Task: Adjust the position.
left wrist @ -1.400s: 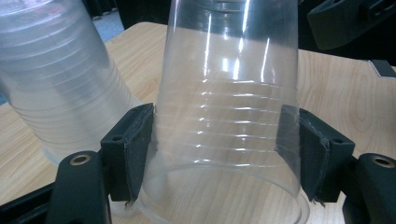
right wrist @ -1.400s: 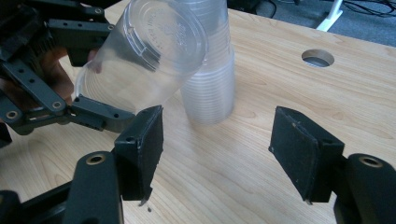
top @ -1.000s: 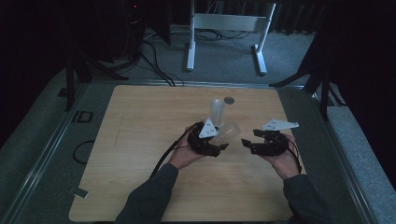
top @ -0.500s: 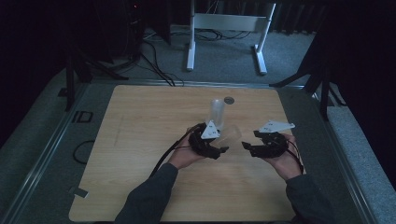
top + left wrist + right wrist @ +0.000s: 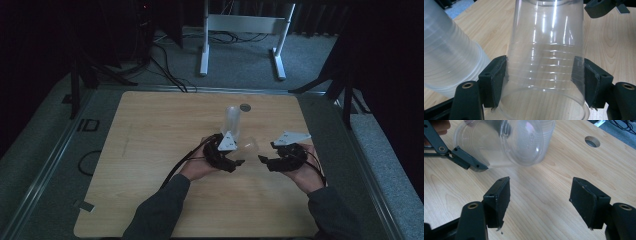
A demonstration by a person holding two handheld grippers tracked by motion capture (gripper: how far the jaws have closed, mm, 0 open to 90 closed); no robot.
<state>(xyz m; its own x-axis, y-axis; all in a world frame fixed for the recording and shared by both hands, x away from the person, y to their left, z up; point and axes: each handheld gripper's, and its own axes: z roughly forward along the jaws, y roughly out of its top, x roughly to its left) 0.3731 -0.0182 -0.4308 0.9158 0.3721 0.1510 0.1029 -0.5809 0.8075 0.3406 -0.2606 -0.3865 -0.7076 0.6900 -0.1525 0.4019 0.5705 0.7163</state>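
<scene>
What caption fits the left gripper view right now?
Left gripper clamps a clear plastic cup above the wooden table, stacked cups beside it.

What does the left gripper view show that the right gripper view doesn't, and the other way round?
Left gripper view: the left gripper's pads pressing both sides of the clear cup, seen close up. Right gripper view: the right gripper, whose jaws have just been opening with nothing between them, and a round hole in the table. Both: the cup and the wooden table.
</scene>
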